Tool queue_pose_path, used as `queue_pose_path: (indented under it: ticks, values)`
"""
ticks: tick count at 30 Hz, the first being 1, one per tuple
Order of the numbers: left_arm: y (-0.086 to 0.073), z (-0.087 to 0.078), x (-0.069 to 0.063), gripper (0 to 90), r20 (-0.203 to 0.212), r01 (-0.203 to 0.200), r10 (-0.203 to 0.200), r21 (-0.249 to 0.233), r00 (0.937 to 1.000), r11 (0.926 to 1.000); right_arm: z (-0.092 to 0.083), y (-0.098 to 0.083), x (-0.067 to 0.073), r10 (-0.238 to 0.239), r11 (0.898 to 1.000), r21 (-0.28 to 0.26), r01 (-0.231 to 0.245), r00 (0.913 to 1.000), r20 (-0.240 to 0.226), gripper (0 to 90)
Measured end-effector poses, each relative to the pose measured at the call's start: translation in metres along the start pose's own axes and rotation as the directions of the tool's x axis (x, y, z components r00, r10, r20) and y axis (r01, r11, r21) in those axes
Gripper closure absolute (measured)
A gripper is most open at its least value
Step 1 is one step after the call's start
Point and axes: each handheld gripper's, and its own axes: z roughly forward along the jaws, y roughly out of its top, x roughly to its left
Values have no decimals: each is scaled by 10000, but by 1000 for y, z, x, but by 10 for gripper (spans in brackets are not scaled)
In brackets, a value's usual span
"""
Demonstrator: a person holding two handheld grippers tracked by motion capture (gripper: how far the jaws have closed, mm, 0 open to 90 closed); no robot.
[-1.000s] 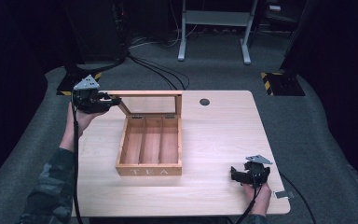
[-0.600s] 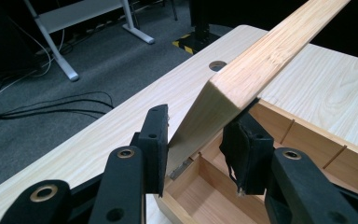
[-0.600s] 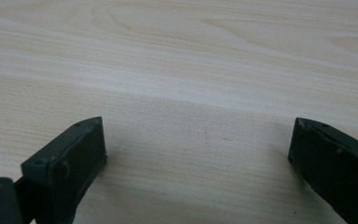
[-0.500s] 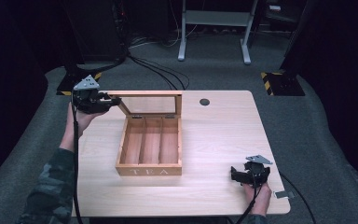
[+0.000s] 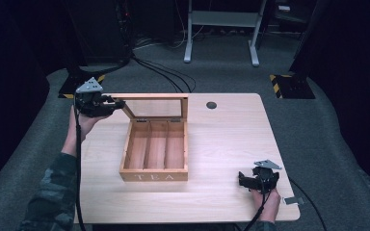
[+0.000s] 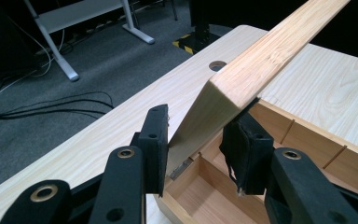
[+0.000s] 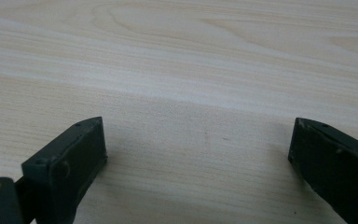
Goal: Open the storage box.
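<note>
One wooden tea box (image 5: 155,153) sits mid-surface, its lid (image 5: 154,107) raised nearly upright. My left gripper (image 6: 196,140) holds the lid's near corner, jaws closed on the frame from both sides. I judge the step is swinging the lid on its hinges; doing it well means keeping the grip square on the corner and following the hinge arc, so the box doesn't drag. My right gripper (image 7: 198,154) rests wide open and empty near the surface's (image 5: 221,144) front right. Counted: one box, one lid, three empty compartments, two grippers.
</note>
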Motion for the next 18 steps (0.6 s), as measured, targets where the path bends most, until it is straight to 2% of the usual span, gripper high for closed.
queue_pose_path:
  ticks: [18]
  values:
    - [0,0,0,613,14,11,-11,-13,10000,10000,0,0,0,2,10000,-5,-2,10000,-5,35]
